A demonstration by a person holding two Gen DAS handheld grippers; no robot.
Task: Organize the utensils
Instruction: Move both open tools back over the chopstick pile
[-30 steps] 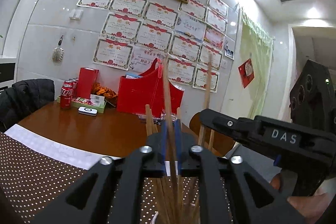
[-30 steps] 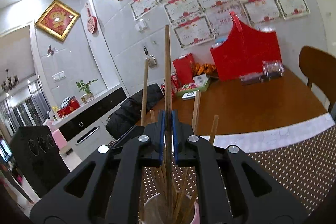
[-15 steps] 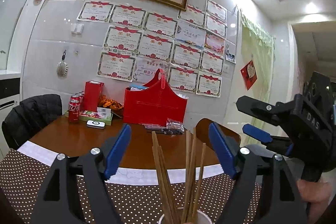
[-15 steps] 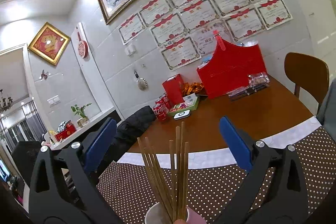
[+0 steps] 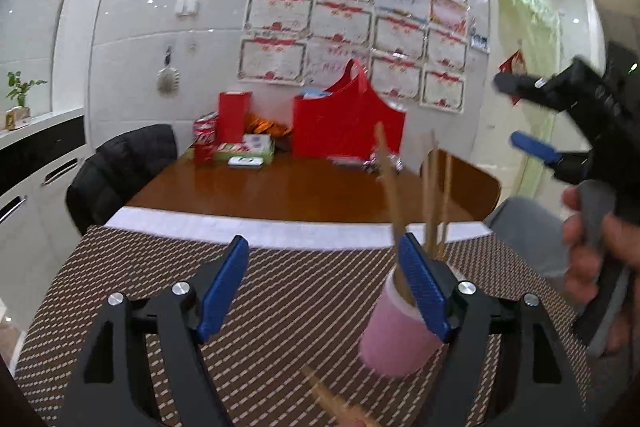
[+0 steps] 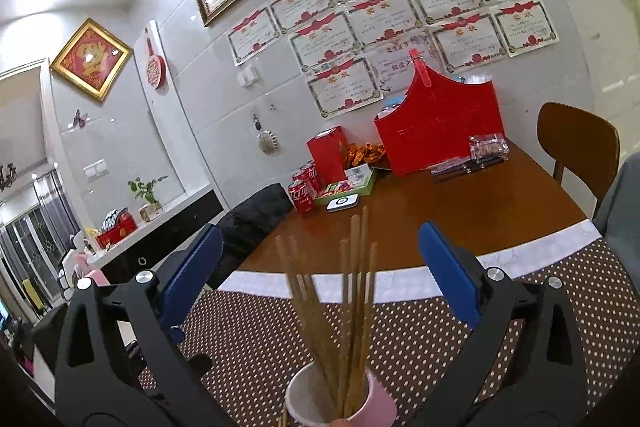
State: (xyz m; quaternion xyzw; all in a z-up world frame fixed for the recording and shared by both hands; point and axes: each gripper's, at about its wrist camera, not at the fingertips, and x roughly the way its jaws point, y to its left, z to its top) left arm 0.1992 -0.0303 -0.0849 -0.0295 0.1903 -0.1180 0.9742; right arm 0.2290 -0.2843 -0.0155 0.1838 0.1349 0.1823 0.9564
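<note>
Both the left gripper (image 5: pixel 322 287) and right gripper (image 6: pixel 320 275) gape empty, chopsticks (image 6: pixel 352 307) standing loose in the pink cup (image 5: pixel 394 343).

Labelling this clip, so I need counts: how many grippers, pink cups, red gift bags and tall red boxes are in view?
Grippers: 2 (left gripper, right gripper)
Pink cup: 1
Red gift bag: 1
Red box: 1
Total: 5
</note>
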